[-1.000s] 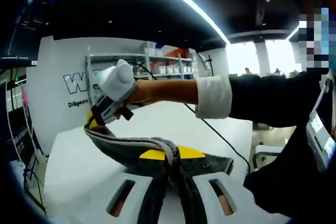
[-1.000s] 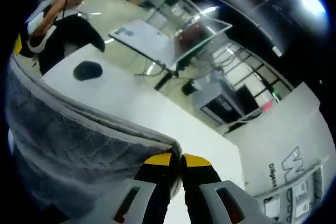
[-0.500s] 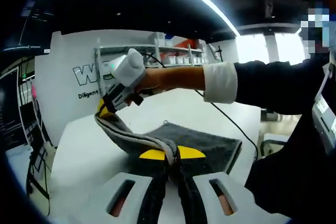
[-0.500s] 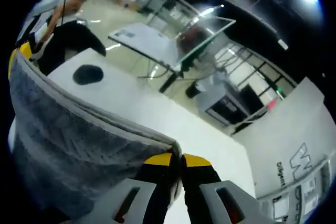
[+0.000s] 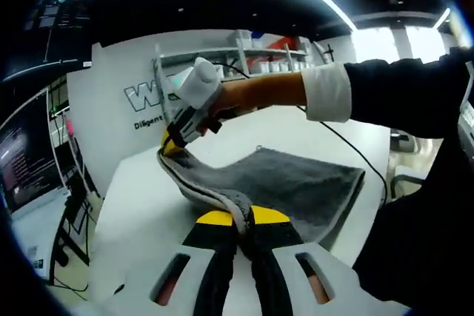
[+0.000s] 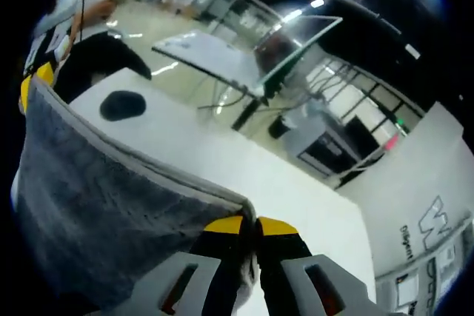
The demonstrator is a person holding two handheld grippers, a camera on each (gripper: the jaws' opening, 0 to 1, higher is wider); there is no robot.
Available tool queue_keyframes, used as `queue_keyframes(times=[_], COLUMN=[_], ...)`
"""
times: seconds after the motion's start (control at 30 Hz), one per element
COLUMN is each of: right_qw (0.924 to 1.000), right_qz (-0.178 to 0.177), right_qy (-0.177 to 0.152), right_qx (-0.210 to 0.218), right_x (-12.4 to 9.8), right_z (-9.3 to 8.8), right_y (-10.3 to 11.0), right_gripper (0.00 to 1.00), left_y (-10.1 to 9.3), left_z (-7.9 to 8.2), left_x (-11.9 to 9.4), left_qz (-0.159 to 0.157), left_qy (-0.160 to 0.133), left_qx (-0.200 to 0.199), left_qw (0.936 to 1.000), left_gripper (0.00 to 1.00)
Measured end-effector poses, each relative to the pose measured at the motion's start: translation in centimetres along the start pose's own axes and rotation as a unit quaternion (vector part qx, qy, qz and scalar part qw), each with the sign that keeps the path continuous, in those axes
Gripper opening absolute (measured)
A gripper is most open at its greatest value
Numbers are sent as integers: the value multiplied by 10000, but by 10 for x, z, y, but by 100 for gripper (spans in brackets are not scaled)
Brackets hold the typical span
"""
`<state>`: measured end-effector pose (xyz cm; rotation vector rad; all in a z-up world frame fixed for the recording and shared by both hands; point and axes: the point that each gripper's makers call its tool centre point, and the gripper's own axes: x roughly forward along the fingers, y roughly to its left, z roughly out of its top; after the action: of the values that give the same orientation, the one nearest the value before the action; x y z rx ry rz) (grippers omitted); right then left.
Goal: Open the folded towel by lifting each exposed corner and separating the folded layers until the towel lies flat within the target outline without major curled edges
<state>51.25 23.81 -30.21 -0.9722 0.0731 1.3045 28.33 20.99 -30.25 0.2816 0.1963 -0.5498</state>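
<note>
A grey towel [image 5: 296, 183] is held up by two corners over a white table [image 5: 133, 197], its far part trailing down onto the tabletop. My left gripper [image 5: 243, 216] is shut on one corner of it, at the bottom of the left gripper view. My right gripper [image 5: 176, 142], held in a person's hand, pinches the other corner further off. In the right gripper view that same gripper [image 6: 250, 223] is shut on the towel's hemmed edge, and the towel [image 6: 96, 205] spreads away to the left, where a bit of the left gripper's yellow tip [image 6: 29, 86] shows.
The person's dark sleeve [image 5: 407, 101] and white cuff reach across the left gripper view. A cable [image 5: 348, 149] runs over the table. A dark round thing [image 6: 122, 105] lies on the table. Shelves [image 5: 244, 61] and a white wall stand behind; another table [image 6: 215, 53] stands beyond.
The towel has opened out and more of it lies spread on the table. My right gripper has moved away from the left one, stretching the held edge. Both stay shut.
</note>
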Motion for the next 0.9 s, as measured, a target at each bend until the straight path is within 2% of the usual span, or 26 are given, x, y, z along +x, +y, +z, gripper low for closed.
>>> queue_keyframes(times=[0.27, 0.37, 0.5, 0.9], right_qw=[9996, 9997, 9997, 9993], right_qz=[122, 136, 154, 101], right_qy=[-34, 13, 33, 31], right_qx=[247, 206, 193, 363], right_x=[18, 24, 31, 52], right_z=[-7, -9, -11, -20], right_y=[9, 13, 16, 25], right_gripper=[1, 1, 1, 1], left_y=[8, 11, 14, 23], left_z=[-25, -29, -45, -74], left_x=[-1, -2, -1, -1], left_qz=[182, 298, 427, 696], left_qy=[209, 238, 467, 673], left_qx=[-185, -74, 57, -37], left_qw=[9994, 9992, 9980, 9953], left_gripper=[5, 5, 5, 6])
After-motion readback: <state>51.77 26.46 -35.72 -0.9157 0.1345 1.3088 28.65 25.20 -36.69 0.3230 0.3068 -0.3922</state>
